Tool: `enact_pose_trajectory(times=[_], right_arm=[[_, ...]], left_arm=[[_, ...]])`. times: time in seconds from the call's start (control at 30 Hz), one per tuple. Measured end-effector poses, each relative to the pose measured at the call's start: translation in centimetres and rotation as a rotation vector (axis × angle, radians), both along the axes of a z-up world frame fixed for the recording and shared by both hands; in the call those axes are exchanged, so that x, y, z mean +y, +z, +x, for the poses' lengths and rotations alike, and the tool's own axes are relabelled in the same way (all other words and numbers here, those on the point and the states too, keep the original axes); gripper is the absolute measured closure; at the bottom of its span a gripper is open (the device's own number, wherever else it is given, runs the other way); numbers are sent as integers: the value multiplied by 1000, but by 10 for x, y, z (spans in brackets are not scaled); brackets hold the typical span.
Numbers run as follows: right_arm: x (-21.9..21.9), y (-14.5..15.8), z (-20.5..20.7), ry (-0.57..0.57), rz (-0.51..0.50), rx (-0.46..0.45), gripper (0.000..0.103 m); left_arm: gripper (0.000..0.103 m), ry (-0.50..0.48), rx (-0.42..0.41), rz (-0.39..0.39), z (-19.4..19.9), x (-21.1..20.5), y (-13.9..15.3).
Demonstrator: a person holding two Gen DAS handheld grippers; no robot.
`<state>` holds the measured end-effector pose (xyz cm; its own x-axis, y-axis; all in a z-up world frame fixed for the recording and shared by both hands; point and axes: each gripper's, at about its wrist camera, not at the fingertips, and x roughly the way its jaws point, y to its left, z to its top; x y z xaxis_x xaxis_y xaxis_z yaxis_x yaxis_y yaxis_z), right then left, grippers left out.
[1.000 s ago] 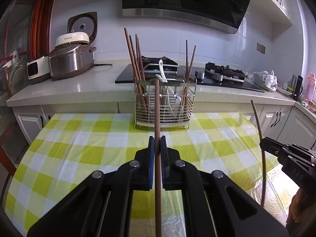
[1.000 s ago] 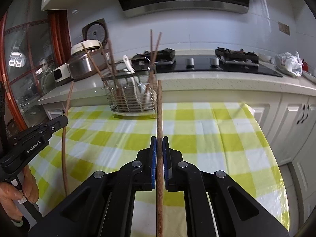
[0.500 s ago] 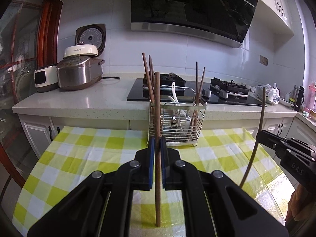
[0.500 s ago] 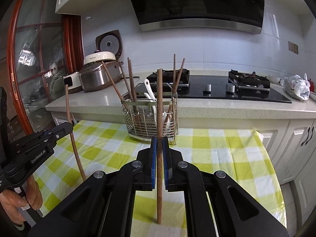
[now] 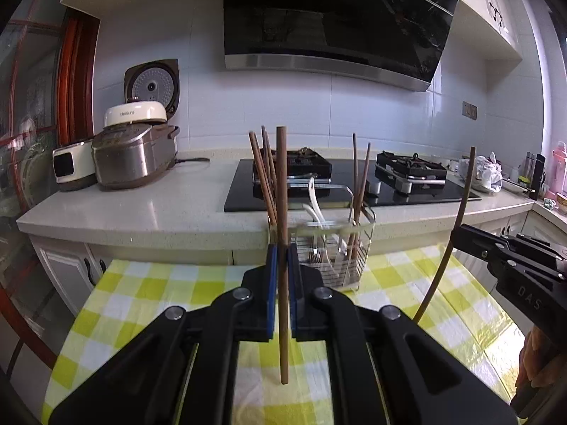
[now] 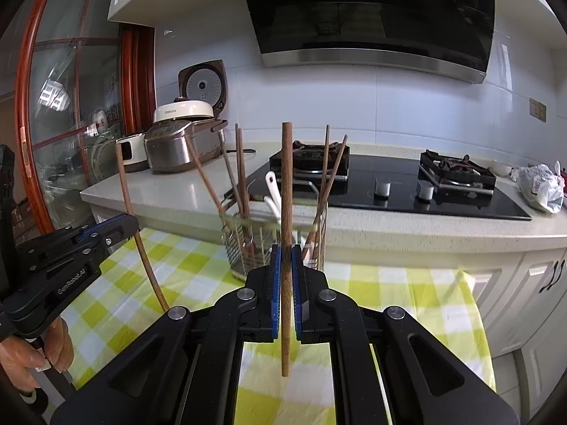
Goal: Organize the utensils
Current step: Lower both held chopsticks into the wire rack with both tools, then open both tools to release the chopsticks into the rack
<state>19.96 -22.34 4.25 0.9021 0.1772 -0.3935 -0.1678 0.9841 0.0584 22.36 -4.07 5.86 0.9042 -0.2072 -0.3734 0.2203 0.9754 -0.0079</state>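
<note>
A wire utensil basket (image 5: pixel 333 258) stands at the far edge of the yellow checked table, holding several brown chopsticks and white spoons; it also shows in the right wrist view (image 6: pixel 273 244). My left gripper (image 5: pixel 282 258) is shut on a brown chopstick (image 5: pixel 282 194), held upright in front of the basket. My right gripper (image 6: pixel 286 258) is shut on another brown chopstick (image 6: pixel 287 184), also upright and above the table. Each gripper appears in the other's view, the right one (image 5: pixel 460 233) and the left one (image 6: pixel 133 225).
The table carries a yellow and white checked cloth (image 5: pixel 170 287). Behind it runs a white counter (image 5: pixel 159 209) with a rice cooker (image 5: pixel 134 156), a black gas hob (image 6: pixel 407 184) and a white bag (image 6: pixel 540 187). A range hood hangs above.
Both grippers have risen and tilted up with their chopsticks. The basket now sits lower and farther off in both views, and the chopsticks' lower ends show clear of the table.
</note>
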Motion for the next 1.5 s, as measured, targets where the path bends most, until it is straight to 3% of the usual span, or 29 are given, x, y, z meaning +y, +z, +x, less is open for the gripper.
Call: enact_pose_trajectory(times=[0.8, 1.13, 1.33, 1.5], right_arm=[[5, 77, 56, 17, -63, -102, 96], [-1, 114, 98, 43, -9, -114, 96], [3, 115, 131, 37, 4, -116, 96], [2, 92, 156, 40, 22, -81, 96]], left_arm=[[97, -10, -64, 8, 46, -13, 60], [97, -19, -74, -114, 92, -3, 118], [97, 6, -128, -134, 122, -9, 140], [97, 28, -118, -140, 149, -18, 116]])
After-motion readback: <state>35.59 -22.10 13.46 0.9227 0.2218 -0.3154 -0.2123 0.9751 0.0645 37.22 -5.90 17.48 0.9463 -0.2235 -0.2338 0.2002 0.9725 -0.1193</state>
